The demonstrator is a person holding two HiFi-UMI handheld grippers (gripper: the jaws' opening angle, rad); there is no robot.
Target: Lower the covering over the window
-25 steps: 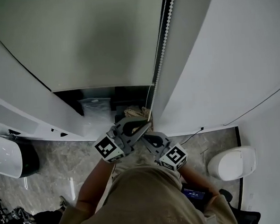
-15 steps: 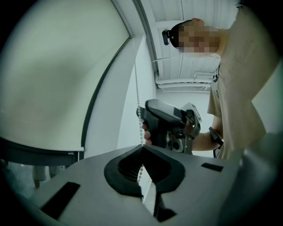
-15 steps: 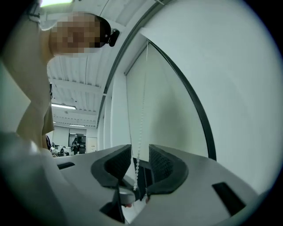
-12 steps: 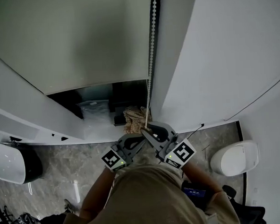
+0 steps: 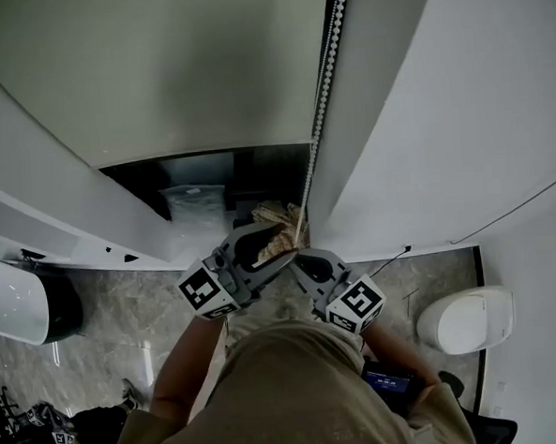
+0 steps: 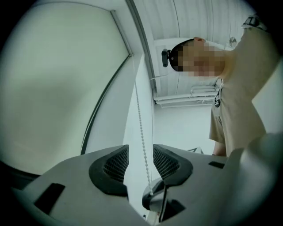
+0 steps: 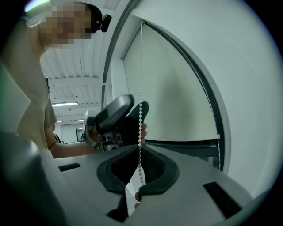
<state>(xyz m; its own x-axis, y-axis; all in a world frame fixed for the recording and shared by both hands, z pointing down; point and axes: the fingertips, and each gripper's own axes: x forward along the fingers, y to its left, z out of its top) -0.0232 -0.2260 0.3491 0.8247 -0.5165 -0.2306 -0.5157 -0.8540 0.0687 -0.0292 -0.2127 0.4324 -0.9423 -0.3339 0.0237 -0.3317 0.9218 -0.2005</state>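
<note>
A pale roller blind (image 5: 184, 72) covers most of the window, and a dark strip of glass (image 5: 209, 174) shows under its lower edge. A white bead chain (image 5: 324, 82) hangs along the window's right side. My left gripper (image 5: 288, 237) is open: its jaws have just been opening, and the chain (image 6: 141, 132) runs free between the pads (image 6: 116, 164). My right gripper (image 5: 297, 256) sits just below the left. Its jaws have just closed, and they are shut on the chain (image 7: 140, 132). In the right gripper view the left gripper (image 7: 110, 117) shows higher on the chain.
A white wall (image 5: 459, 111) stands right of the chain, and a white sill (image 5: 101, 241) runs under the window. On the marble floor sit a white round object (image 5: 11, 312) at the left and another (image 5: 462, 320) at the right. A plastic bag (image 5: 194, 207) lies behind the glass.
My left gripper dropped half a second ago and has come back up beside the chain. My right gripper has barely shifted. The view itself has swung, so any movement of the blind's edge is unclear.
</note>
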